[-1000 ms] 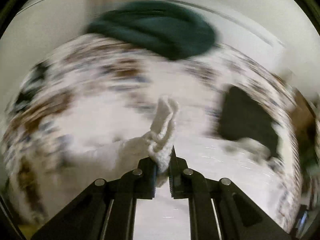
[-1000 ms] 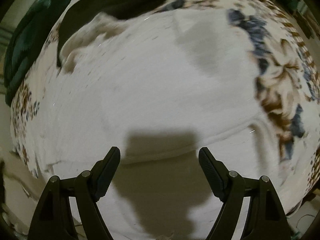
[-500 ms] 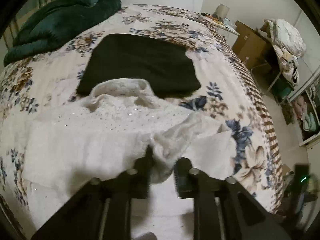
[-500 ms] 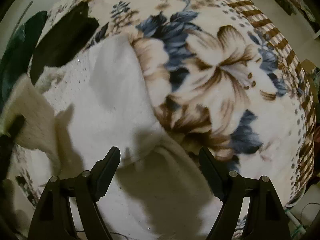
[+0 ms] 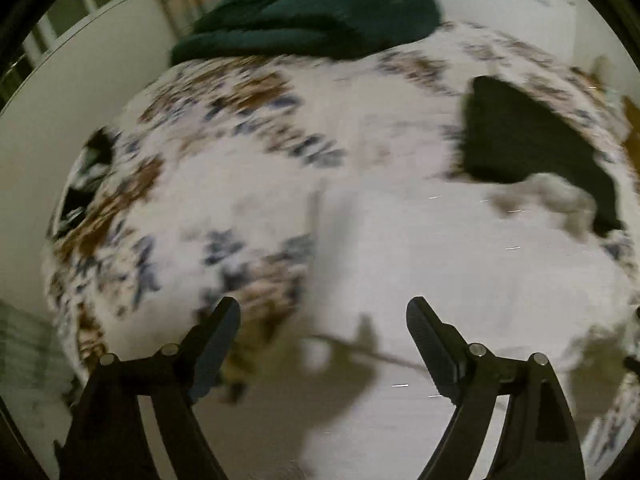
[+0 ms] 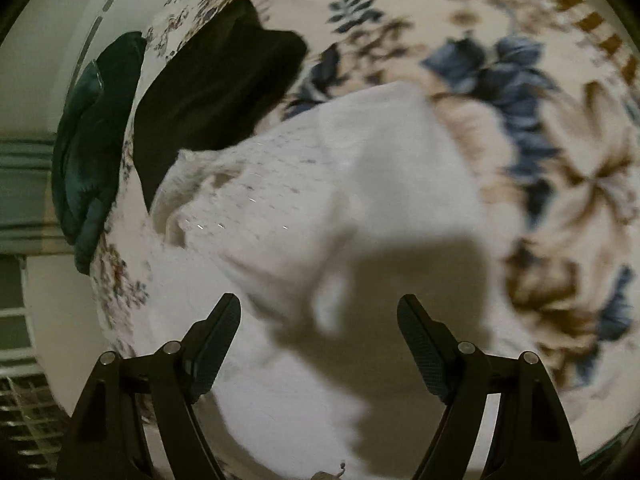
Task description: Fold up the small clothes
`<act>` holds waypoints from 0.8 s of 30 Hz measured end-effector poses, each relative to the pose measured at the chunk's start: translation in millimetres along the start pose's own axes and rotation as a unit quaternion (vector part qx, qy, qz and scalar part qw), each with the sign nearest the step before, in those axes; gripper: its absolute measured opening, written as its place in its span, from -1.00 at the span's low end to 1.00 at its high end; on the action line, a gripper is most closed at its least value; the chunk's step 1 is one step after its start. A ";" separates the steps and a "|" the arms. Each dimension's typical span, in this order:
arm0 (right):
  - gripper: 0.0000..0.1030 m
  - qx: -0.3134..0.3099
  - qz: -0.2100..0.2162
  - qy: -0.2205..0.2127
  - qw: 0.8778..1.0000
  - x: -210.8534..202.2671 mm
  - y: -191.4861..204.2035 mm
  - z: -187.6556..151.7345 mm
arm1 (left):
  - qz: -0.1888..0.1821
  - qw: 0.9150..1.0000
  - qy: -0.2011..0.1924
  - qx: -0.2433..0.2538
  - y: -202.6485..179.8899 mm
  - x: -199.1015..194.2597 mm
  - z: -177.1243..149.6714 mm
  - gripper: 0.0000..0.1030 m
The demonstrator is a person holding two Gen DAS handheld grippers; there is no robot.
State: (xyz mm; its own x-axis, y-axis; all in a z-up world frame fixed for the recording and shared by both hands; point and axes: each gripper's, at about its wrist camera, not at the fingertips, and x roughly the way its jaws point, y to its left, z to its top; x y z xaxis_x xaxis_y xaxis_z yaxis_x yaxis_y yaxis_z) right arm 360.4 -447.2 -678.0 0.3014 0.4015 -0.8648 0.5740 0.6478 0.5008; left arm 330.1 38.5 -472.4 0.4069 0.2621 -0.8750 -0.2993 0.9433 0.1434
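Note:
A white knitted garment lies spread on the flowered bed cover, with one part folded over its middle. It also shows in the blurred left wrist view, at centre right. My left gripper is open and empty, just above the garment's left edge. My right gripper is open and empty over the garment's near part. A black garment lies flat beyond the white one, and shows in the left wrist view.
A dark green blanket is heaped at the head of the bed, also in the right wrist view. A white wall runs along the bed's left side. A white wire rack stands beside the bed.
My left gripper has let go of the white garment's corner and opened, and has swung left. The corner now lies folded over the garment. My right gripper stayed open and shifted over the garment.

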 end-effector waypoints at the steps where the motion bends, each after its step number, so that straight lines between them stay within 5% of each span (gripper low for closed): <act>1: 0.60 0.006 -0.015 -0.002 1.000 8.4 4.5 4.9 | 0.013 1.000 0.007 -0.003 7.1 5.4 -2.0 0.65; 5: 0.60 0.013 -0.065 0.041 0.997 44.2 9.7 15.7 | 0.038 0.999 0.020 -0.018 26.4 17.8 -7.8 0.65; 6: 0.47 0.009 -0.075 0.042 0.996 46.9 10.7 14.5 | 0.040 0.999 0.022 -0.020 28.9 19.8 -7.7 0.65; 8: -0.33 -0.019 -0.102 0.029 0.994 46.4 16.4 11.0 | 0.041 0.999 0.023 -0.023 34.4 23.2 -7.9 0.65; 9: -0.90 -0.037 -0.119 0.023 0.992 43.8 19.4 8.4 | 0.041 0.999 0.023 -0.023 35.4 24.2 -6.7 0.65; 16: -0.95 -0.042 -0.156 -0.058 0.985 -4.8 10.2 14.6 | 0.029 0.999 0.015 -0.032 40.6 31.1 16.1 0.65; 24: -0.96 -0.059 -0.186 -0.046 0.980 -0.2 -3.8 35.2 | 0.010 1.000 0.005 0.009 5.6 64.6 54.7 0.65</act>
State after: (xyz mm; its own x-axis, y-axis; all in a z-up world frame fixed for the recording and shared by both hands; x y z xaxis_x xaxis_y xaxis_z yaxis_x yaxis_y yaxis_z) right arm 385.0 -472.5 -681.0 0.1596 0.0666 -0.9849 0.5664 0.8109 0.1466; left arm 401.9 71.9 -502.8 0.3914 0.2796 -0.8767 -0.2927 0.9411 0.1695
